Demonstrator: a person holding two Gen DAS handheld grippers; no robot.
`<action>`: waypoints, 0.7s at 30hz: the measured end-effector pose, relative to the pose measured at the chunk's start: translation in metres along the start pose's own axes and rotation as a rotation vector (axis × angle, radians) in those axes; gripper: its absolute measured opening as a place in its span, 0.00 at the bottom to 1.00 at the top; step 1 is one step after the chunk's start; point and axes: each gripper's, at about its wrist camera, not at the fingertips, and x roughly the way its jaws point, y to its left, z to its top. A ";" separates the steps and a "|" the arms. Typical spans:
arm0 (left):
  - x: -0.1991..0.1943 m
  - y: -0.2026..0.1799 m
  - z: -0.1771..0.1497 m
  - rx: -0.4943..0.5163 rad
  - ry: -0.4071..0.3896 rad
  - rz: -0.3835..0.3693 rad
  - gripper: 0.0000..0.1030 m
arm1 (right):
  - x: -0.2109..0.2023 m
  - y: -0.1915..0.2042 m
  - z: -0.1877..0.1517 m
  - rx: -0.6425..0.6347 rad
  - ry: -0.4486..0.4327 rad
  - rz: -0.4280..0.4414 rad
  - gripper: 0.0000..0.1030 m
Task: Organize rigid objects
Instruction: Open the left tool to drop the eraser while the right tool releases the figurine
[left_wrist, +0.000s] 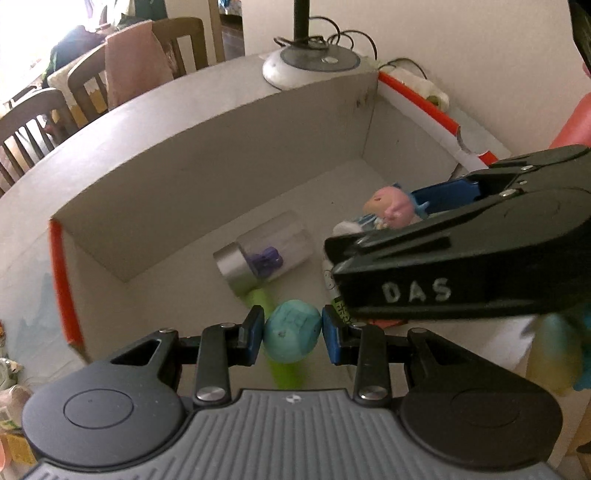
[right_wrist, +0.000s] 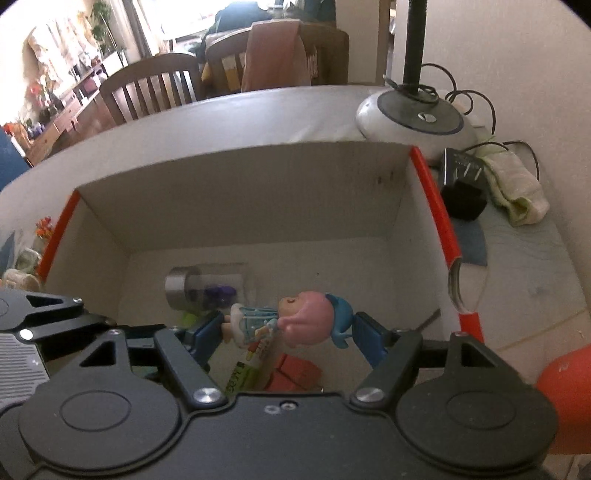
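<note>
left claw (left_wrist: 293, 334): bottom centre of frame, tilted steeply down, pads clamped on teal egg (left_wrist: 291, 334) | right claw (right_wrist: 287, 328): lower centre, tilted down, jaws wide, gripping doll (right_wrist: 284, 323)

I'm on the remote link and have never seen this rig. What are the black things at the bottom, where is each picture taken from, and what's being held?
No robot arm here: a person holds a pair of tongs in each hand, with a camera on each looking along the fingers. The left camera shows the left tongs shut on a teal egg, with the other tongs crossing at right. The right camera shows the right tongs shut on a doll, gripped feet to head. Both hang over an open box on a table. In the box lie a clear jar with something purple inside, a green stick, a printed packet and a red block.
</note>
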 end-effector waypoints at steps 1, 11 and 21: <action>0.002 0.000 0.001 0.003 0.008 -0.003 0.32 | 0.002 0.000 0.001 0.001 0.014 -0.002 0.73; 0.022 -0.002 0.006 0.032 0.150 -0.053 0.32 | 0.012 0.001 0.000 0.014 0.121 -0.008 0.73; 0.025 0.004 0.002 -0.001 0.205 -0.085 0.32 | 0.010 0.001 0.002 0.027 0.130 -0.010 0.73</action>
